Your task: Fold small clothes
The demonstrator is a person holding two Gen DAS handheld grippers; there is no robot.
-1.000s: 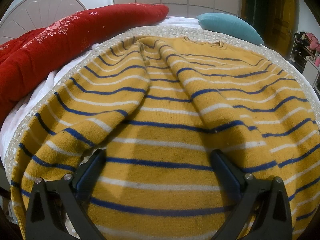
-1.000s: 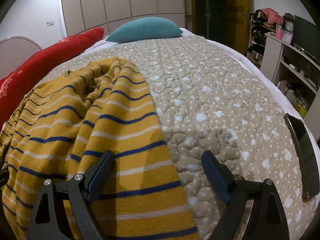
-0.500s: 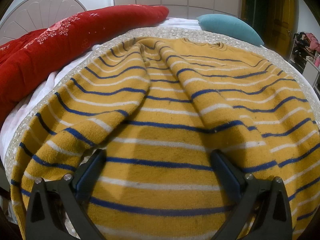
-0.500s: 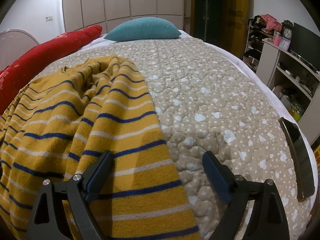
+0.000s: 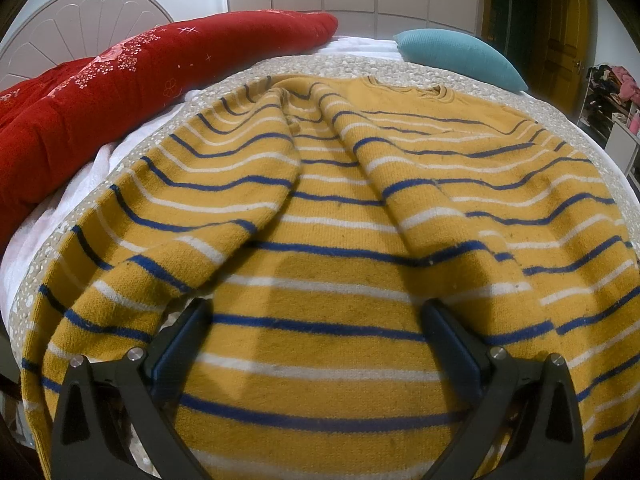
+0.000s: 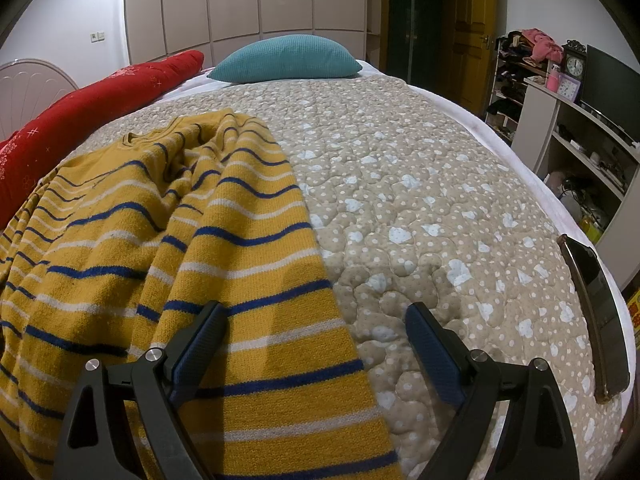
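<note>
A: Sweater (image 5: 332, 240) first: your yellow knit with blue and white stripes lies spread across the bed's quilt (image 6: 420, 200), rumpled, with long creases running from the neckline down toward you.

B: Where is its neckline?

A: At the far end, toward the teal pillow (image 5: 460, 58). In your right wrist view the same sweater (image 6: 180, 240) covers the left part of the quilt, and its right edge runs down between that gripper's fingers.

B: And my left gripper (image 5: 316, 320)?

A: You hold it low over the near part of the sweater with the jaws spread wide, grasping nothing. Striped knit fills the space between the fingers, and a loose fold lies just beside the left finger.

B: The right gripper (image 6: 316, 320)?

A: Its jaws are released too, wide apart. The left finger sits over the sweater's edge strip, the right finger over bare spotted quilt. Whether either fingertip touches the cloth, you cannot tell from these views.

B: What else is around?

A: A long red cushion (image 5: 140, 92) lies along the left side of the bed, with a pale headboard (image 5: 80, 28) behind it. A dark phone (image 6: 596, 312) rests near the quilt's right edge. Shelves (image 6: 580, 128) stand to the right of the bed.
</note>
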